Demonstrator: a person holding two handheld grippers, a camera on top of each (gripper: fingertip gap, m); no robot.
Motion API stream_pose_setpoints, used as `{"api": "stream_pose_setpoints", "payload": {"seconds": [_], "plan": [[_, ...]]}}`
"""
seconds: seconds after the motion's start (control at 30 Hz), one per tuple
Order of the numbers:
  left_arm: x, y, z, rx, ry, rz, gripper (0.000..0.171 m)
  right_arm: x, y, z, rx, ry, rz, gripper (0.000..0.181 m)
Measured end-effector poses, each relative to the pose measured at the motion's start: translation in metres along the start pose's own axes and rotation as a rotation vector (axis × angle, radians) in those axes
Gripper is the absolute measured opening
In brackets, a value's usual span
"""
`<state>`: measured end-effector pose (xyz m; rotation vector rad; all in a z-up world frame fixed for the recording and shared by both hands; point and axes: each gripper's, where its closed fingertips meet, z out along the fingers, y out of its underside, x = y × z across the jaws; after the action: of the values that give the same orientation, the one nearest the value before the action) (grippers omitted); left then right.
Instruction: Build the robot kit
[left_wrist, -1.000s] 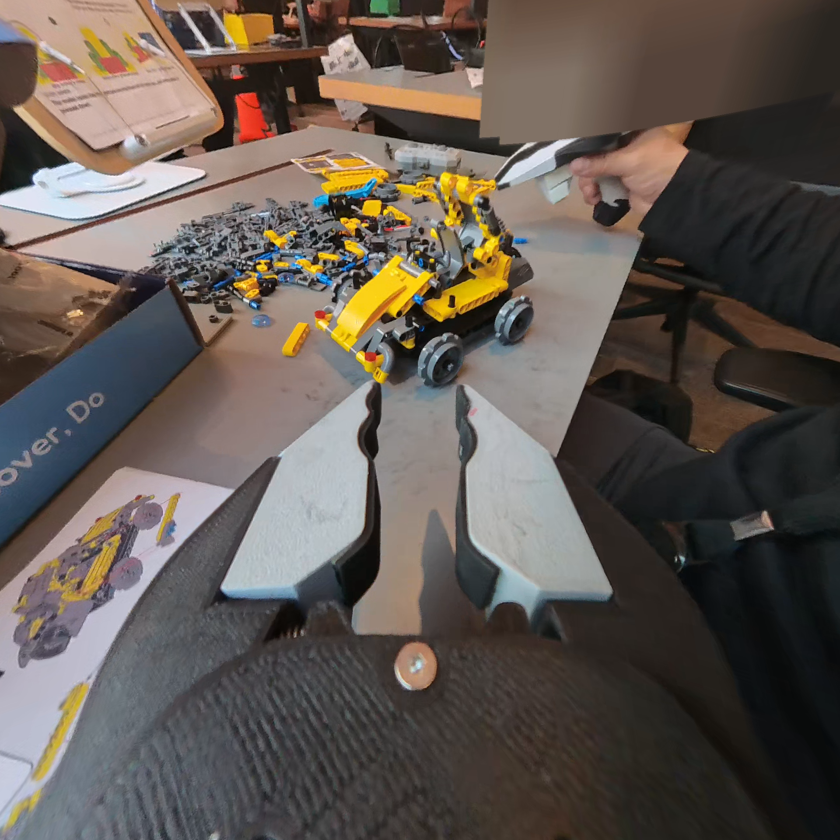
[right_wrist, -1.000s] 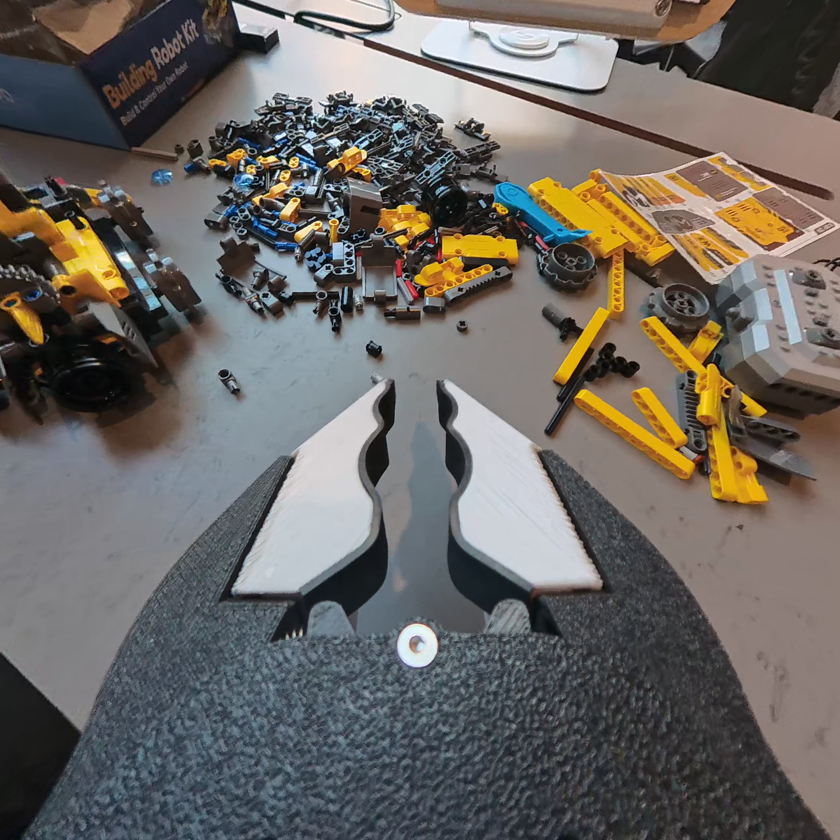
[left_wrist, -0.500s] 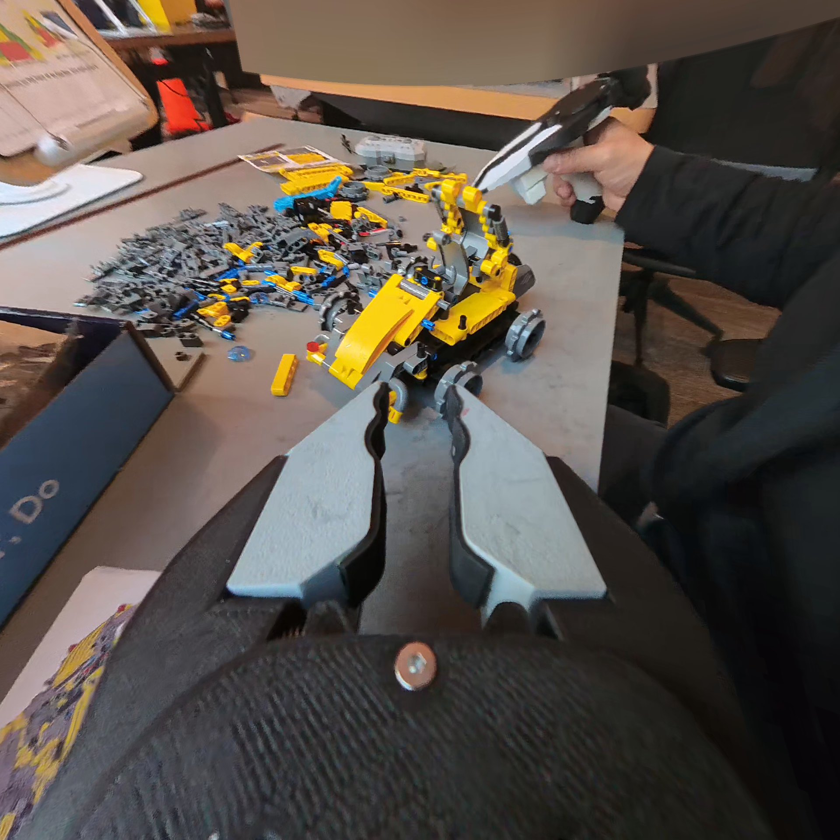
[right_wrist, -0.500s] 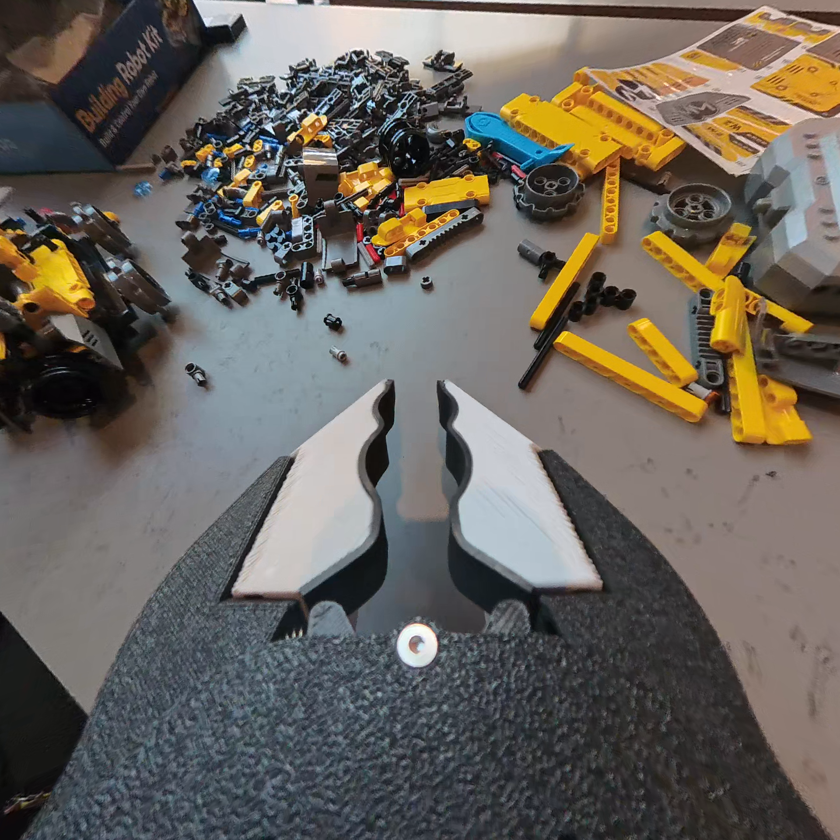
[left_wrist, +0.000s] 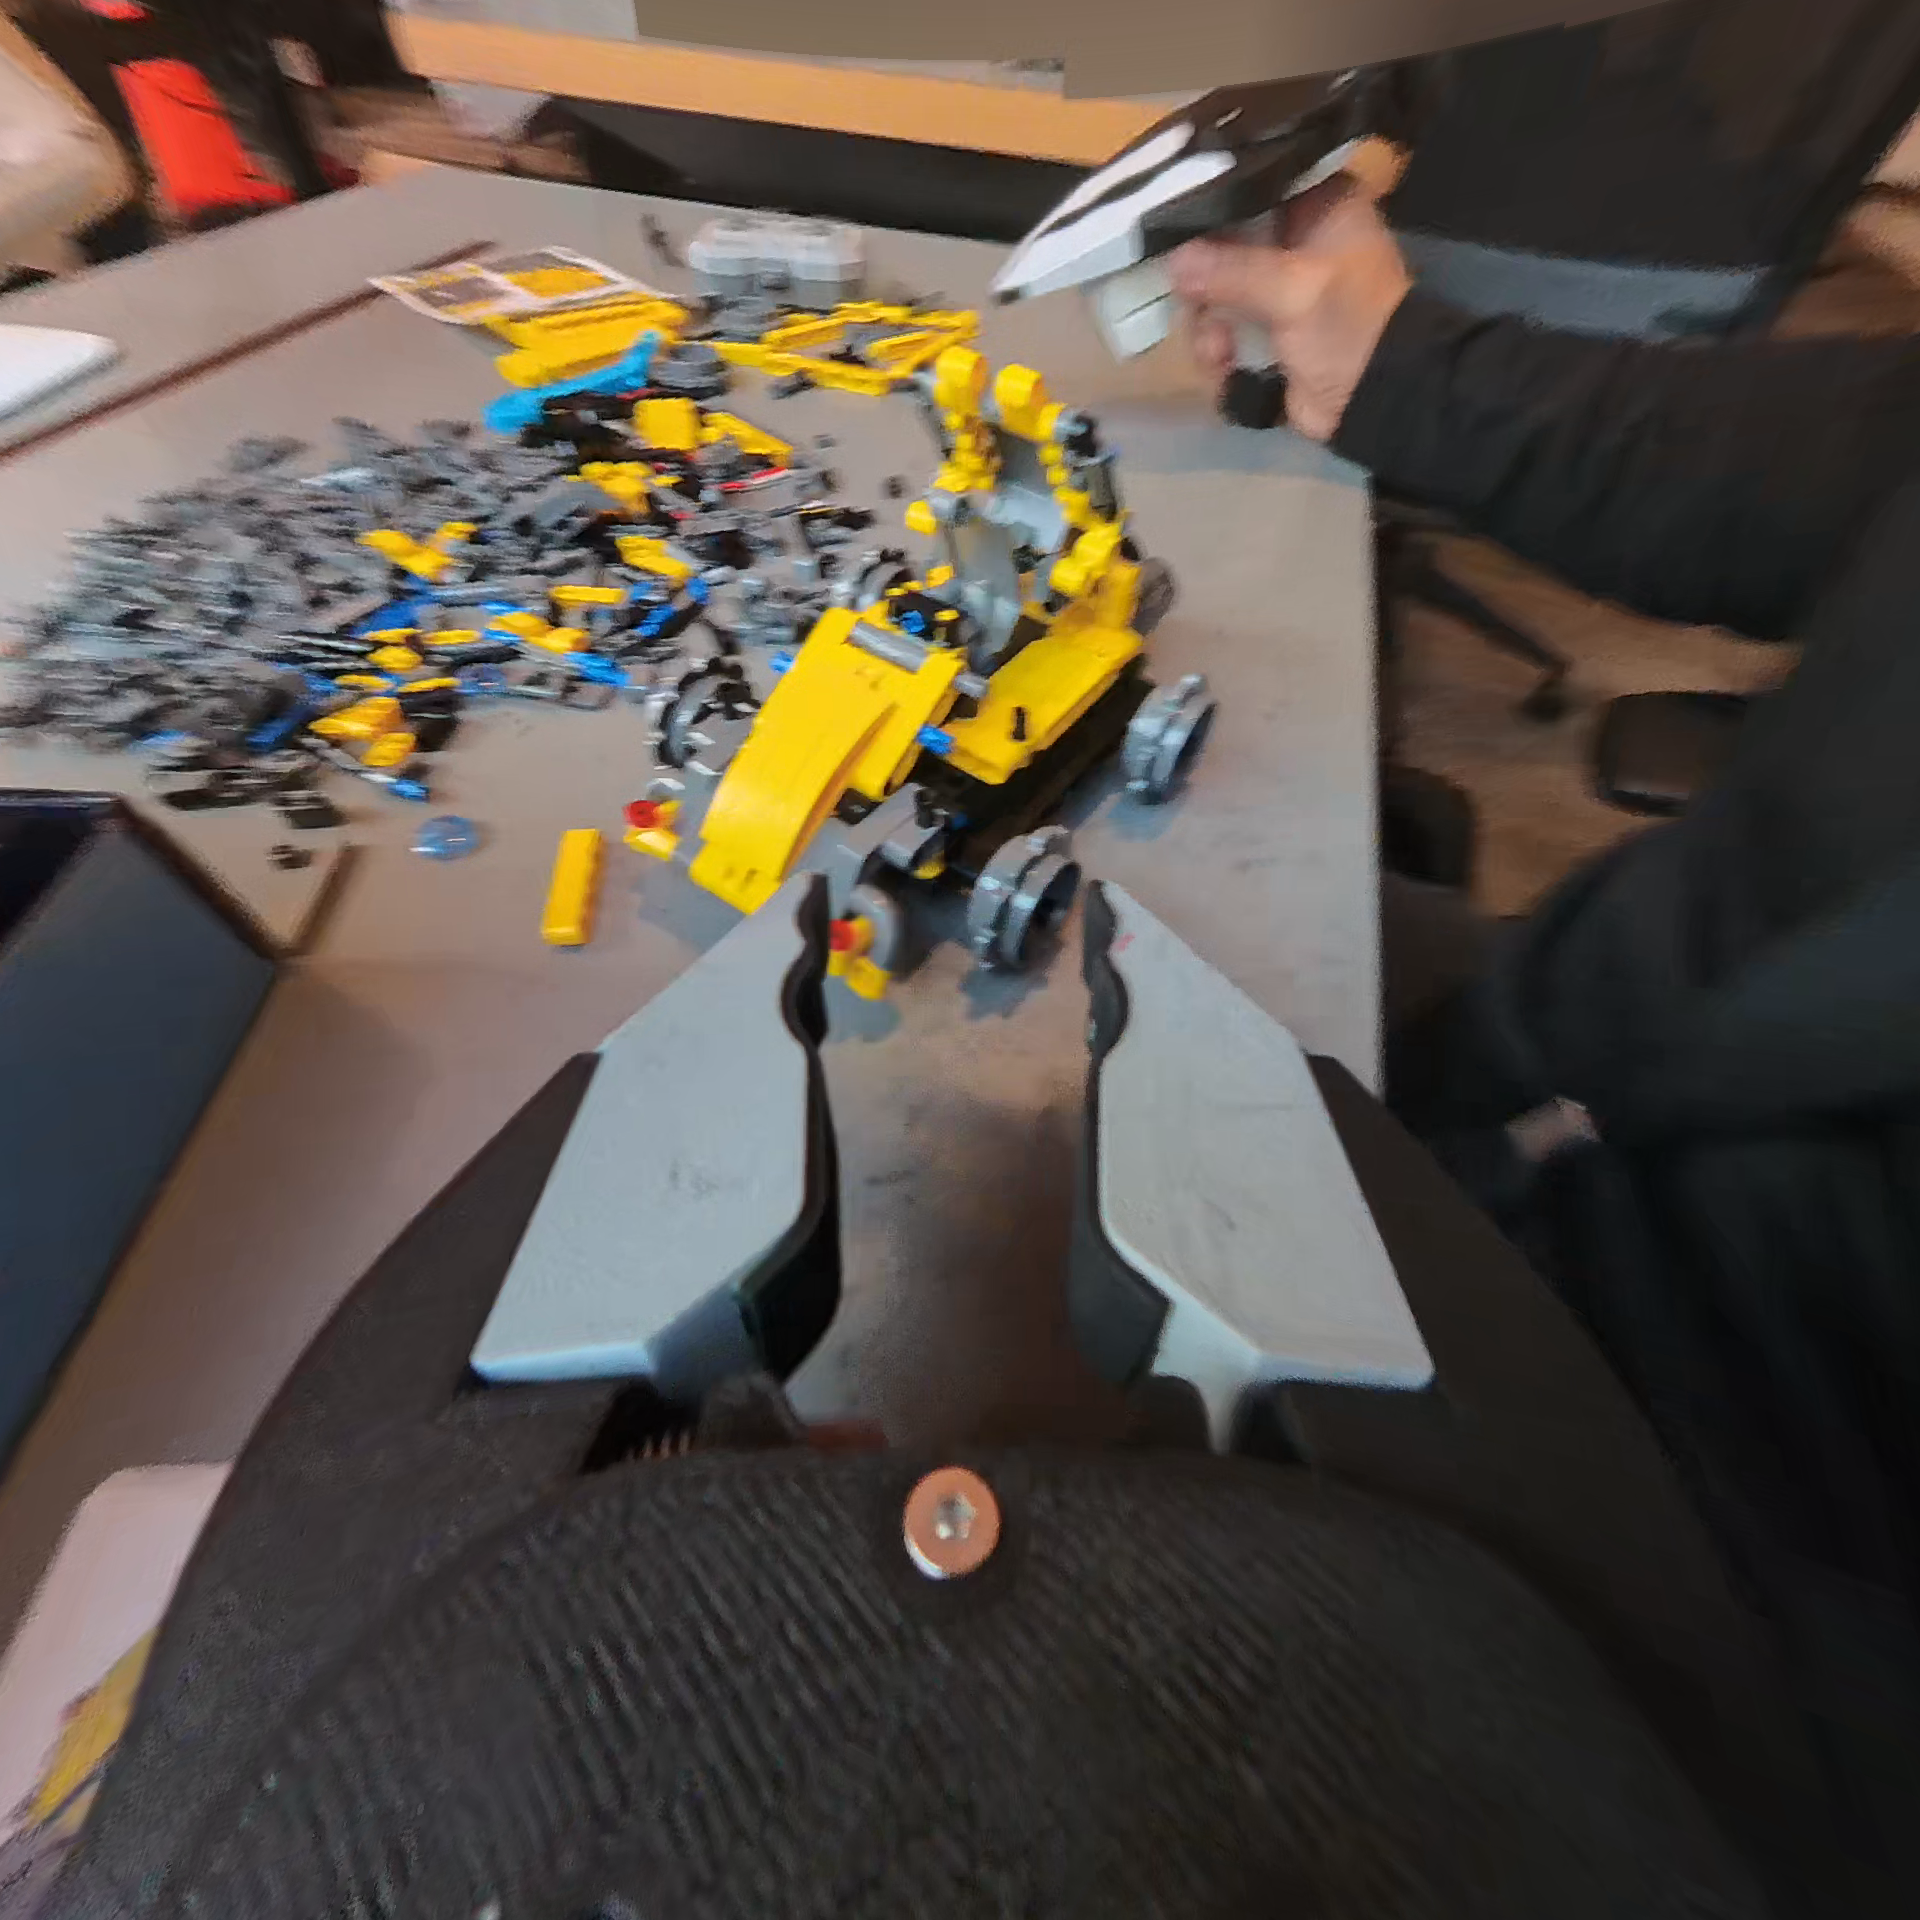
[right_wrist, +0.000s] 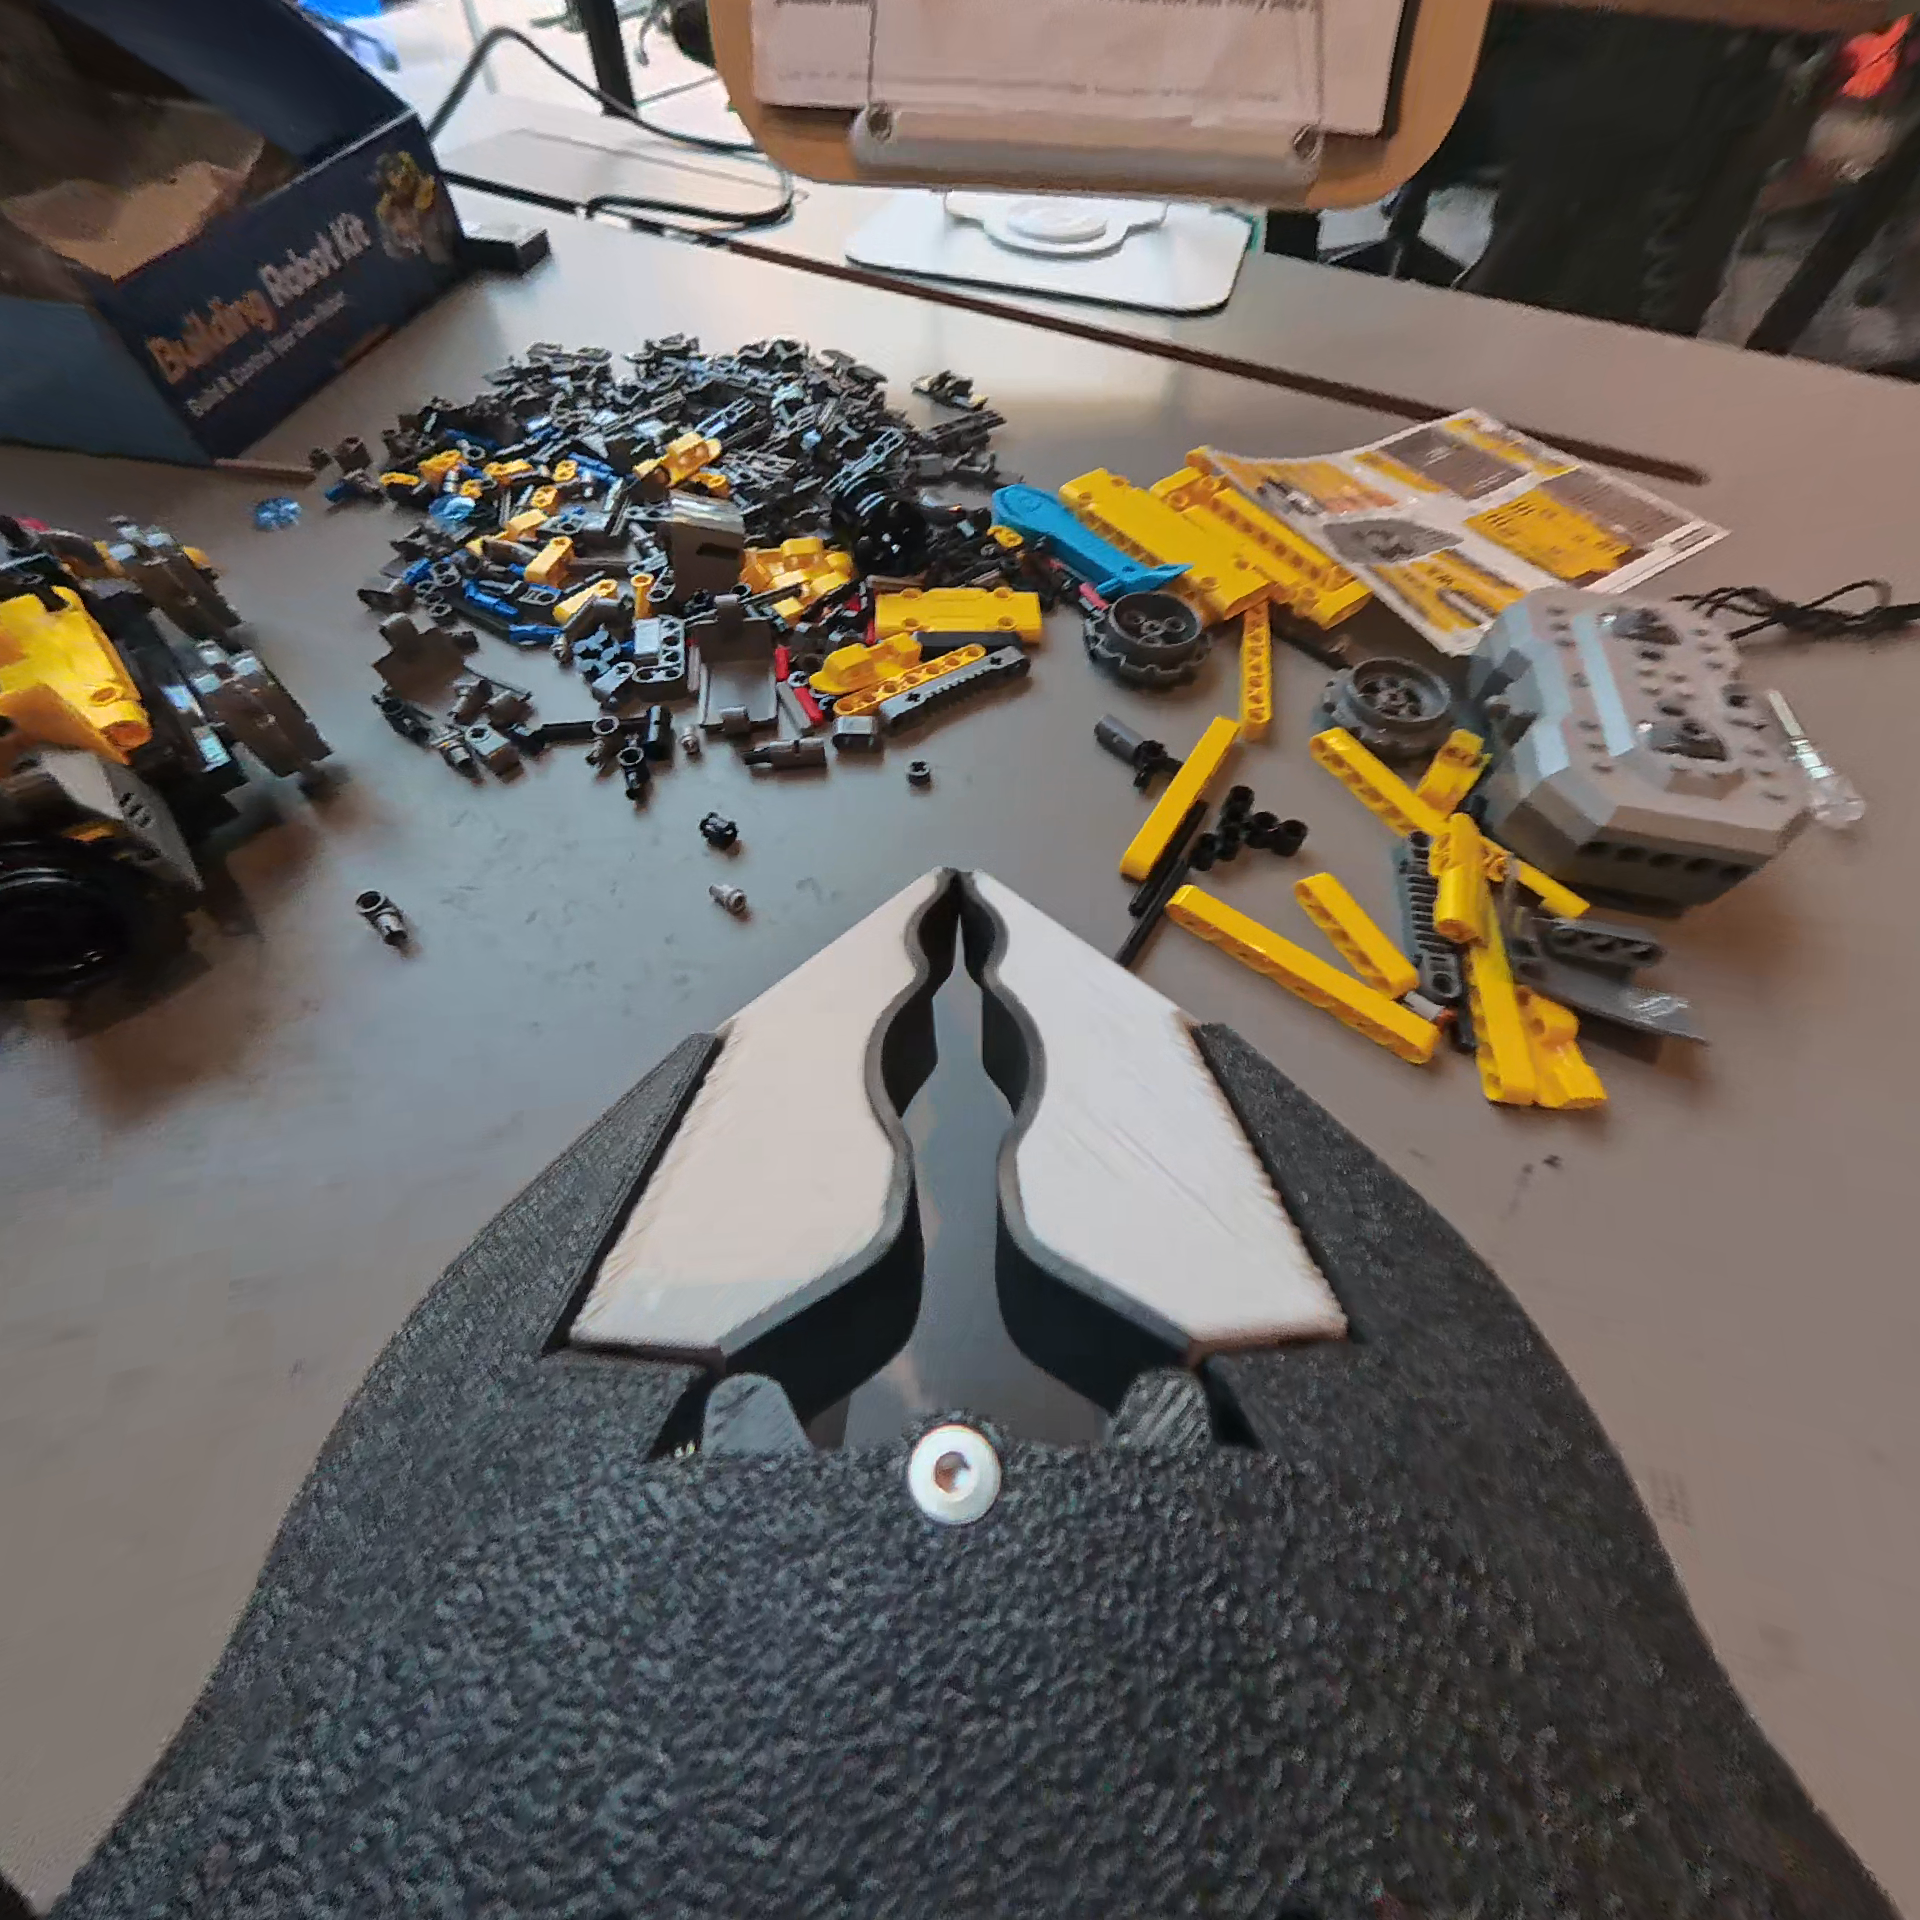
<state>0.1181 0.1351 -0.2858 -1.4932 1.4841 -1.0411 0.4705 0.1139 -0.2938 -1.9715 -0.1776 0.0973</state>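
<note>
A part-built yellow and black toy vehicle (left_wrist: 914, 707) with grey wheels stands on the grey table (left_wrist: 416, 1039). My left gripper (left_wrist: 951, 925) is open and empty, its tips just short of the vehicle's front wheel (left_wrist: 1023, 899). My right gripper (right_wrist: 958, 883) is shut and empty, above bare table between the vehicle (right_wrist: 94, 727) on its left and several yellow beams (right_wrist: 1299, 956) on its right. It also shows in the left wrist view (left_wrist: 1132, 218), held in a hand above the far table edge. A small grey pin (right_wrist: 730, 896) lies just left of its tips.
A pile of small black, blue and yellow parts (right_wrist: 675, 540) lies ahead. A grey motor block (right_wrist: 1631, 738), a printed sheet (right_wrist: 1455, 520), a blue box (right_wrist: 270, 301) and a stand (right_wrist: 1049, 229) sit farther off. A loose yellow brick (left_wrist: 571, 883) lies left of the vehicle. The table's right edge (left_wrist: 1377, 831) drops off. Left tips to right tips: about 35 centimetres. The left gripper is farther from the small grey pin (right_wrist: 730, 896), some 30 centimetres, than the right, some 9 centimetres. The left tips stand about 15 centimetres off the vehicle (right_wrist: 94, 727).
My left gripper moved closer to the vehicle and opened wider. My right gripper closed from slightly open to shut and tilted up, bringing the stand into view.
</note>
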Motion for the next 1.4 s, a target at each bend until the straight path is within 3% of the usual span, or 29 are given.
{"api": "stream_pose_setpoints", "payload": {"seconds": [0.17,0.27,0.6,0.87,1.4], "plan": [[0.007,0.008,0.008,-0.067,-0.060,0.149,0.027,0.010,0.002,0.001,-0.015,0.071,-0.005,0.001],[-0.001,0.008,0.007,-0.071,-0.131,0.147,0.033,0.015,0.010,0.005,-0.073,0.124,-0.034,0.001],[0.000,0.005,0.001,-0.039,-0.115,0.133,0.034,0.031,0.022,0.009,-0.168,0.240,-0.069,0.001],[0.004,0.004,0.001,-0.034,-0.071,0.123,0.035,0.042,0.022,0.006,-0.164,0.301,-0.052,0.012],[0.002,0.008,0.012,-0.068,-0.057,0.106,0.035,0.041,0.016,0.002,-0.122,0.314,-0.087,0.012]]}}
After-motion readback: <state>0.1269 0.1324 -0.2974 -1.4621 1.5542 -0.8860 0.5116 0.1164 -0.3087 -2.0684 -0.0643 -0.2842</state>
